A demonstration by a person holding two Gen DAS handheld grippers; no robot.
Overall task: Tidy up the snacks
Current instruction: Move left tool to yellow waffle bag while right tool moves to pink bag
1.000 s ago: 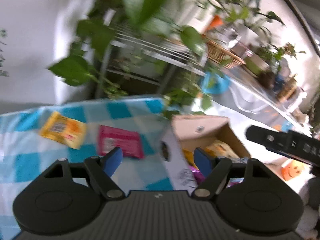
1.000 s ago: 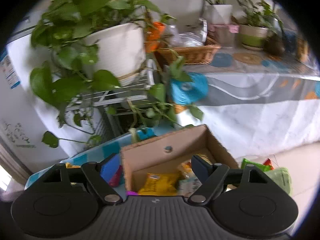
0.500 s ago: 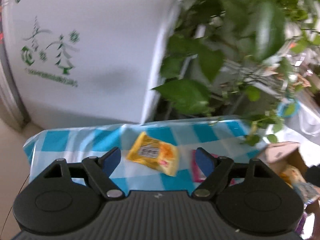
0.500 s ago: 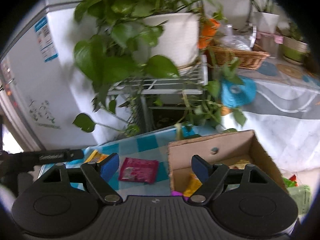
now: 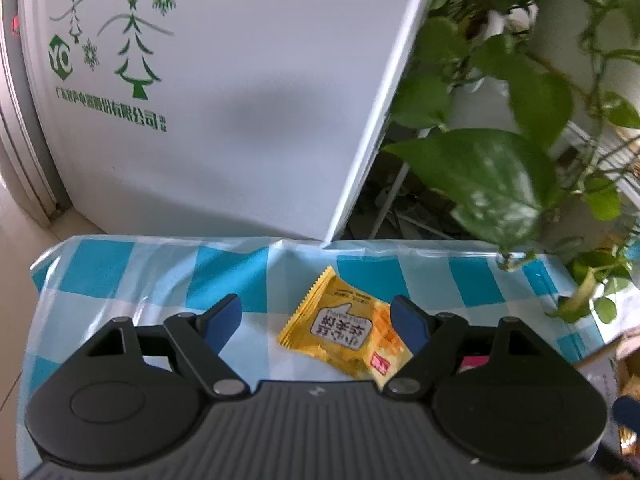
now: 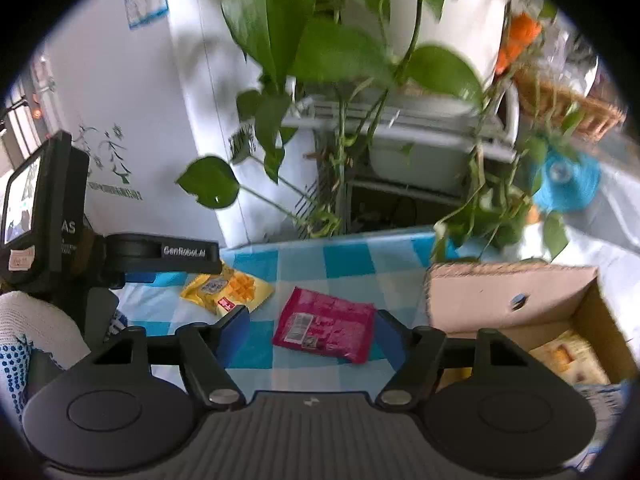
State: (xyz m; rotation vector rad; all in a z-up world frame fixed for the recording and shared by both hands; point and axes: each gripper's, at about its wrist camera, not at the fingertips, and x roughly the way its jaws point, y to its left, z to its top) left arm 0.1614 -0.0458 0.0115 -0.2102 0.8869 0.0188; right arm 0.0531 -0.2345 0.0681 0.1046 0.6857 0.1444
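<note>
A yellow snack packet lies flat on the blue-and-white checked tablecloth. My left gripper hovers over it, open, with the packet between the fingers and nearer the right one. A pink snack packet lies on the cloth between the jaws of my right gripper. Those jaws are closing, and the left pad stands clear of the packet. The yellow packet shows further left under a left gripper finger. An open cardboard box holding snacks stands to the right.
A white appliance with green tree prints stands behind the table's far edge. Large plant leaves hang over the back right corner from a white rack. A gloved hand holds the left gripper. A wicker basket sits far right.
Both views have swung left from the box to the packets and dropped lower. The left gripper now straddles the yellow packet. The right gripper's jaws have narrowed around the pink packet.
</note>
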